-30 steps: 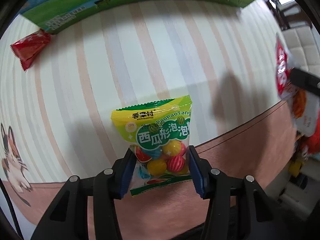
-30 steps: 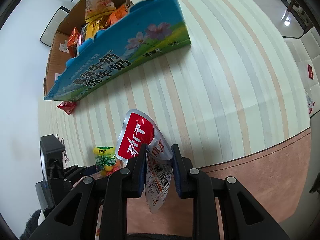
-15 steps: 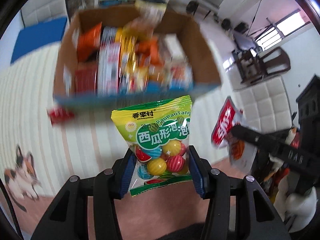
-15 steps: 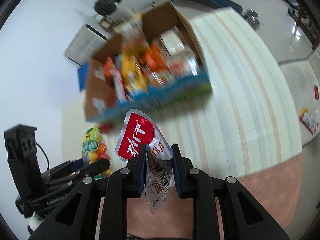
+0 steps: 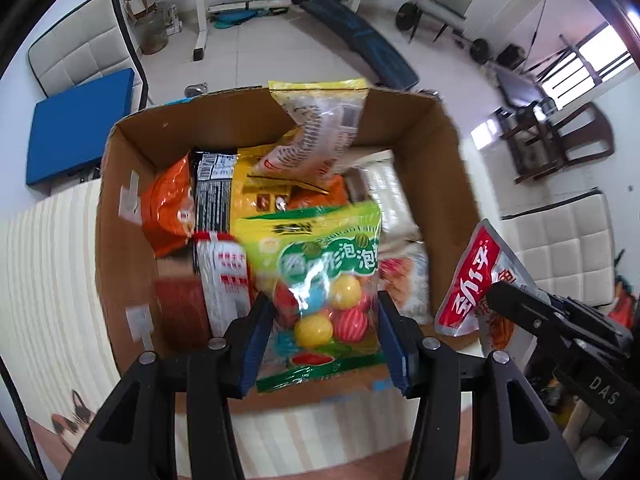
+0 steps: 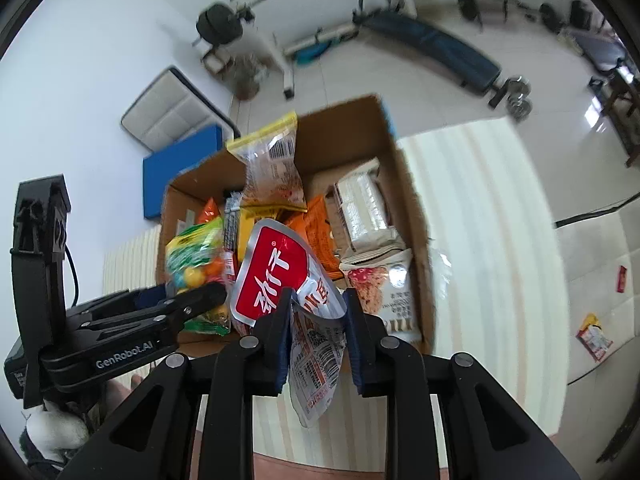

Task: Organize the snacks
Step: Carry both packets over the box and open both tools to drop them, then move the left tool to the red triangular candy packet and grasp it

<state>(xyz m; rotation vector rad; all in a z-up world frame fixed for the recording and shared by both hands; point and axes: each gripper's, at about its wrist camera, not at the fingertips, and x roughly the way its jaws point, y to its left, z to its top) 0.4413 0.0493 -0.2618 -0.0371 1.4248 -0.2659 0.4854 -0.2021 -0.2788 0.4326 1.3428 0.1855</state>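
My left gripper is shut on a green bag of coloured gum balls and holds it over the near part of an open cardboard box full of snack packs. My right gripper is shut on a red and silver snack pouch, just over the box's near edge. The pouch also shows at the right of the left wrist view. The green bag shows at the left in the right wrist view.
The box holds orange, yellow, white and red packs, with a tall clear-and-yellow bag standing up at the back. It sits on a striped cloth. Small snack packs lie far right. A weight bench and chairs stand beyond.
Both grippers rose from low over the striped cloth and moved forward to the box. Each keeps its snack. The box now fills both views from above.
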